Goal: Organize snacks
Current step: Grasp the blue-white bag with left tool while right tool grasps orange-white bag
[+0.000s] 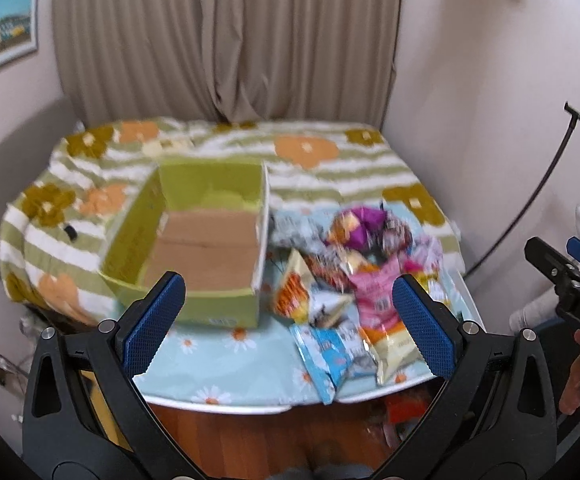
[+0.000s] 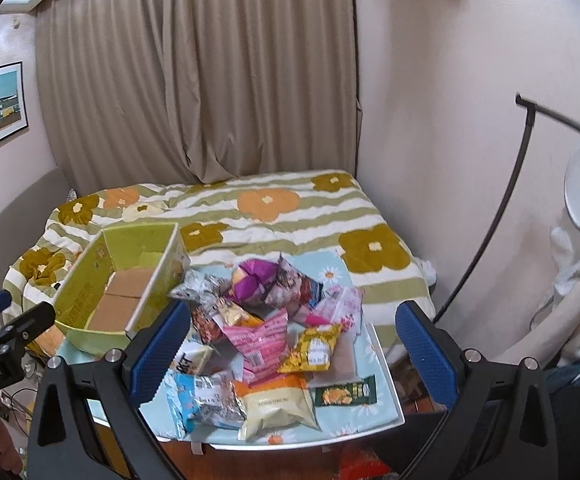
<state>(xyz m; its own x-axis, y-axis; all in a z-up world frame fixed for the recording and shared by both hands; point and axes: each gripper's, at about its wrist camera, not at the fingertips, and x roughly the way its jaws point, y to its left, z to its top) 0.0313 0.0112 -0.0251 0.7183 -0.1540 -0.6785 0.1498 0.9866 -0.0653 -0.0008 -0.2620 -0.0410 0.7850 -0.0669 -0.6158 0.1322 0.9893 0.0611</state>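
An open green cardboard box [image 1: 194,248], empty, stands on the left of a small table with a light blue daisy cloth [image 1: 210,360]; it also shows in the right wrist view [image 2: 102,280]. A pile of snack packets [image 1: 350,272] lies to its right, also seen from the right wrist [image 2: 266,332]: a pink packet [image 2: 262,340], a purple one [image 2: 254,284], a yellow one [image 2: 314,348], a blue one [image 2: 194,400]. My left gripper [image 1: 290,324] is open and empty, held before the table's near edge. My right gripper [image 2: 294,354] is open and empty, above the pile's near side.
A bed with a green striped flower blanket [image 2: 274,216] lies behind the table, against a beige curtain [image 2: 210,80]. A black lamp stand [image 2: 502,208] and white fabric stand at the right wall. Wooden floor [image 1: 270,436] shows below the table.
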